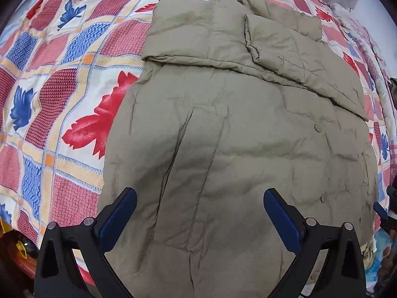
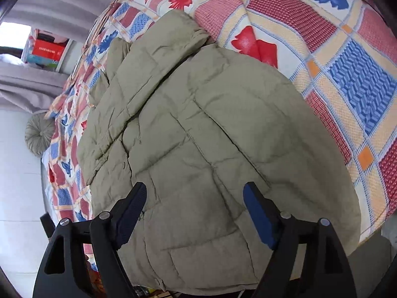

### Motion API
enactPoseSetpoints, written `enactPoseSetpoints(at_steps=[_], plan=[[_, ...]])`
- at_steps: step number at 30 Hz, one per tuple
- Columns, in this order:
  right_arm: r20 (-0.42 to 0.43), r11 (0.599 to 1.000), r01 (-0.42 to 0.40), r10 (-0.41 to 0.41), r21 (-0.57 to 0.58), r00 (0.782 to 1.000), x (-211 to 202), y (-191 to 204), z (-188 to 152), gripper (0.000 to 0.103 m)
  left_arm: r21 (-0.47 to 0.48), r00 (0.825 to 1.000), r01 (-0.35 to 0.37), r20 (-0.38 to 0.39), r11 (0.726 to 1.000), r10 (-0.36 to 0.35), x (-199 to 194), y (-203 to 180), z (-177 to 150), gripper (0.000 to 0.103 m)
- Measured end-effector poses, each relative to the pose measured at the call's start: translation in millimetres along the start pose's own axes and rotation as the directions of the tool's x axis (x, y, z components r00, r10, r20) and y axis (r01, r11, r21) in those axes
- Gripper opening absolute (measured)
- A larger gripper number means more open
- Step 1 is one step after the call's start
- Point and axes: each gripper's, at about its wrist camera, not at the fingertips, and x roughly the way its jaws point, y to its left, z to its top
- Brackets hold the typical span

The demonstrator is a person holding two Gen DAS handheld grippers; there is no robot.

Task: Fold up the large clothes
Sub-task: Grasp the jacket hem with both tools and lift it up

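A khaki padded jacket (image 1: 243, 129) lay spread on the bed, over a patchwork bedspread (image 1: 62, 79) of red and blue leaves, its hem end near the bed's edge where the person stood. Both sleeves looked already brought in across the chest: one sleeve (image 1: 285, 42) lay folded over the upper body, with a long crosswise fold line beneath it, presumably to narrow the garment into a tidy rectangle before it was doubled over. The left claw (image 1: 199, 209) hung above the lower half of the jacket, pointing steeply down, its blue pads spread wide with nothing between them. The right claw (image 2: 194, 202) was likewise released, jaws parted and empty over the quilted panels near the hem. Neither was touching cloth as far as I could tell. I judged the two were held apart like that so each could take a hem corner and carry the bottom up toward the collar. A round cushion (image 2: 39, 134) sat beside the bed.
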Motion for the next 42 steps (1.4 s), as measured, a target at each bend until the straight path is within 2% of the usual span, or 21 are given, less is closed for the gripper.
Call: enactPoseSetpoints(at_steps=[5,11,13,16,18,21,24,26,30,34,35,39,40,41,42], plan=[[0.052,0.999,0.002,-0.004,0.039,0.999,-17.0,-18.9,-6.1,0.083,-0.04,0.999,0.044,-0.018,0.998,-0.044,-5.3,16.3,-17.1,0.102],[0.119,0.988,0.105,-0.118,0.111,0.986,-40.3,-52.6,0.5,0.083,-0.127,0.995,0.095,0.003,0.987,-0.096,-14.2,57.5,-28.2,0.102],[0.144,0.979,0.152,-0.171,0.135,0.975,-47.0,-67.0,3.2,0.083,-0.157,0.995,0.093,-0.005,0.983,-0.095,-12.6,74.8,-32.5,0.102],[0.132,0.969,0.18,-0.203,0.167,0.97,-49.5,-87.7,4.1,0.083,-0.204,0.99,0.122,-0.042,0.971,-0.133,-4.9,100.8,-44.3,0.102],[0.109,0.969,0.143,-0.167,0.2,0.98,-47.1,-102.0,2.2,0.083,-0.235,0.979,0.166,-0.078,0.958,-0.189,3.3,114.9,-56.5,0.102],[0.062,0.963,0.043,-0.061,0.265,0.996,-35.8,-117.8,-8.3,0.083,-0.271,0.958,0.223,-0.117,0.936,-0.262,11.5,124.8,-72.8,0.102],[0.041,0.954,-0.036,0.025,0.297,0.999,-24.7,-119.8,-20.4,0.083,-0.289,0.929,0.283,-0.155,0.915,-0.336,19.9,124.4,-87.8,0.102],[0.03,0.949,-0.085,0.08,0.303,0.996,-19.6,-115.2,-26.2,0.083,-0.281,0.917,0.303,-0.174,0.911,-0.359,22.4,118.2,-94.2,0.102],[-0.016,0.926,-0.195,0.211,0.324,0.977,-5.6,-103.7,-36.7,0.083,-0.265,0.906,0.334,-0.174,0.904,-0.386,21.4,101.7,-93.2,0.102],[-0.087,0.901,-0.296,0.339,0.317,0.937,14.0,-82.0,-48.9,0.083,-0.274,0.884,0.384,-0.168,0.882,-0.437,21.9,88.0,-87.4,0.102],[-0.11,0.897,-0.311,0.36,0.314,0.926,20.6,-75.4,-52.6,0.083,-0.268,0.881,0.39,-0.171,0.881,-0.441,22.2,83.8,-86.0,0.102],[-0.155,0.902,-0.3,0.359,0.309,0.92,40.4,-61.7,-63.5,0.083,-0.261,0.87,0.403,-0.189,0.877,-0.456,24.4,74.1,-83.1,0.102],[-0.158,0.9,-0.297,0.36,0.319,0.92,43.5,-60.6,-65.5,0.083,-0.262,0.867,0.407,-0.192,0.875,-0.461,24.6,73.4,-83.1,0.096],[-0.159,0.898,-0.294,0.359,0.326,0.92,45.5,-59.1,-66.1,0.083,-0.257,0.866,0.405,-0.199,0.877,-0.458,25.3,71.5,-82.5,0.084],[-0.159,0.898,-0.291,0.357,0.33,0.92,46.3,-58.2,-68.4,0.083,-0.248,0.869,0.394,-0.211,0.885,-0.447,26.5,69.6,-81.7,0.079]])
